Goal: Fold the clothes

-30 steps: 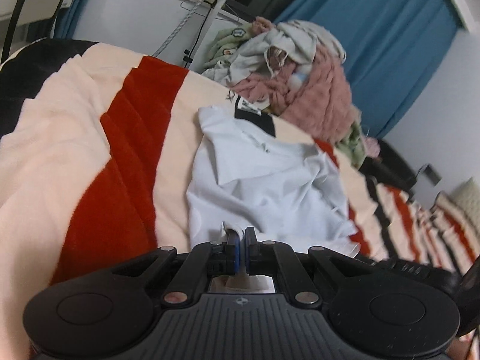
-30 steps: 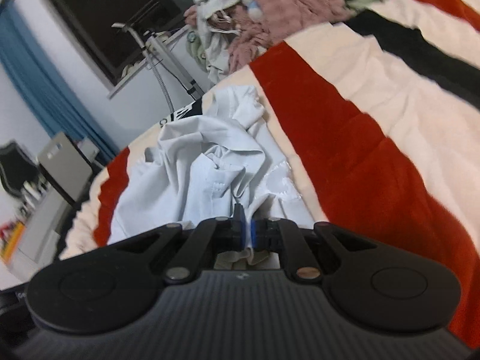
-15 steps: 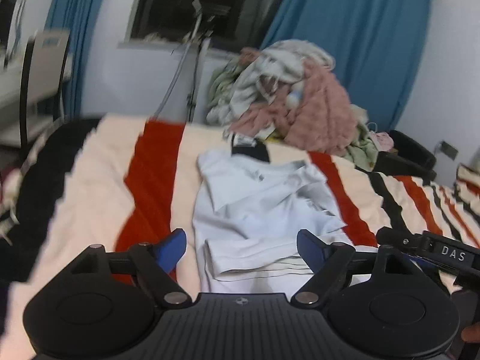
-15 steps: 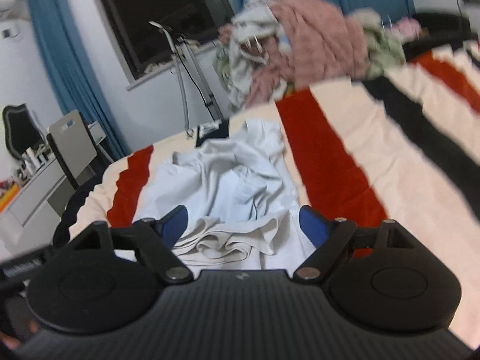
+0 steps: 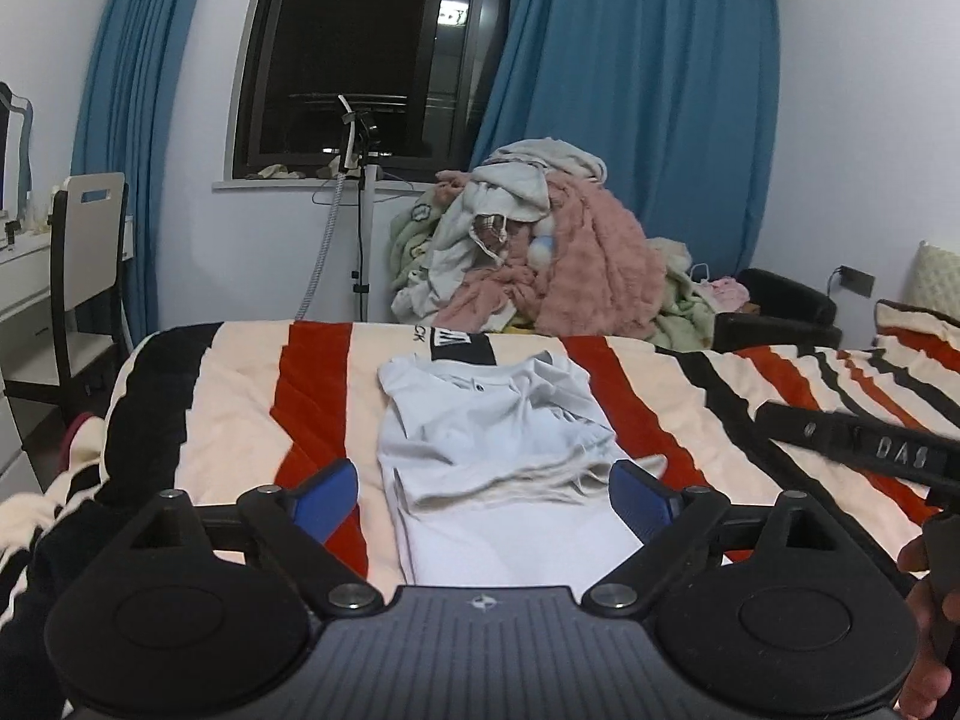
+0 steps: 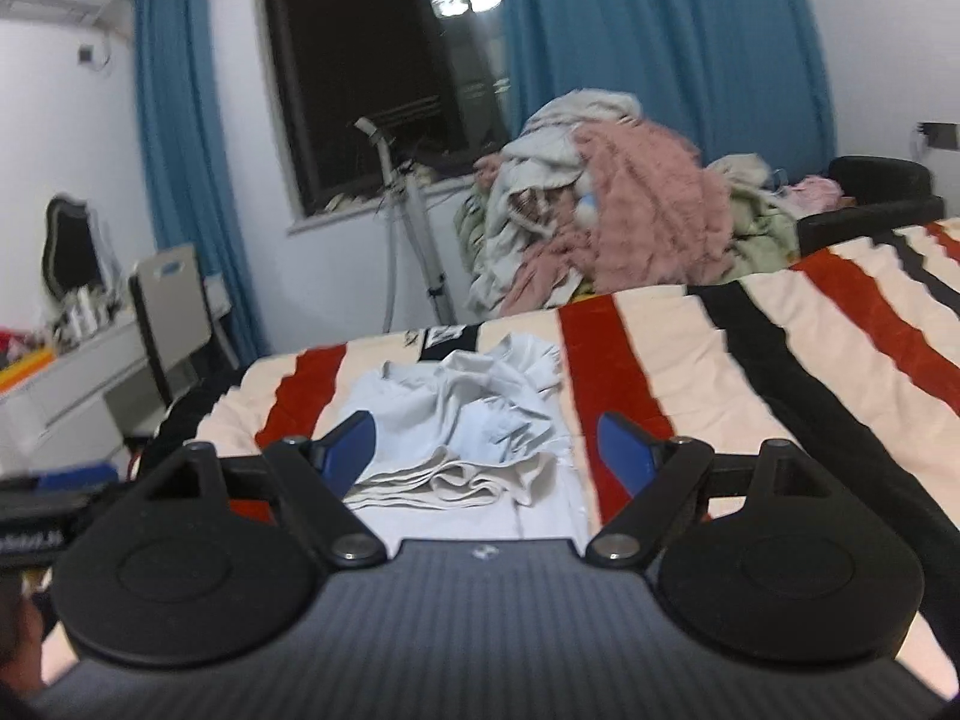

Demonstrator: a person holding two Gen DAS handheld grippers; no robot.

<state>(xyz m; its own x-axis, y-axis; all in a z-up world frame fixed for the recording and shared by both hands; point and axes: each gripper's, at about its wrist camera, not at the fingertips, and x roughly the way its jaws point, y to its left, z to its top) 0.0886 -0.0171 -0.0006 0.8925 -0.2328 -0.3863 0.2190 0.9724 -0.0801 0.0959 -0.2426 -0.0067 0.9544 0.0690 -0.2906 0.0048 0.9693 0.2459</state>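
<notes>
Lying closest to both cameras, a white T-shirt (image 5: 498, 438) rests on a striped blanket (image 5: 240, 420) of cream, red and black bands that covers the bed. Its near hem is doubled back over the body in a loose, wrinkled fold, and the crumpled upper part reaches toward a black printed patch (image 5: 462, 351) at the far edge of the bed. Beyond that edge a heap of clothes (image 5: 540, 252), pink, grey and pale green, is piled against the wall. A garment steamer pole (image 5: 363, 228) stands left of the heap, under a dark window (image 5: 360, 48) framed by blue curtains (image 5: 630, 90). At far left are a chair (image 5: 84, 252) and a white desk (image 5: 18, 288).

The left gripper (image 5: 489, 495) hangs above the shirt's near end, tilted slightly downward; its jaws are opening, blue pads wide apart, with nothing pinched between them. The right gripper (image 6: 486, 450) hangs likewise above the folded hem, jaws spread wide and empty. In the left wrist view the right gripper's black body shows at the right edge, with part of a hand (image 5: 930, 648) behind it.
</notes>
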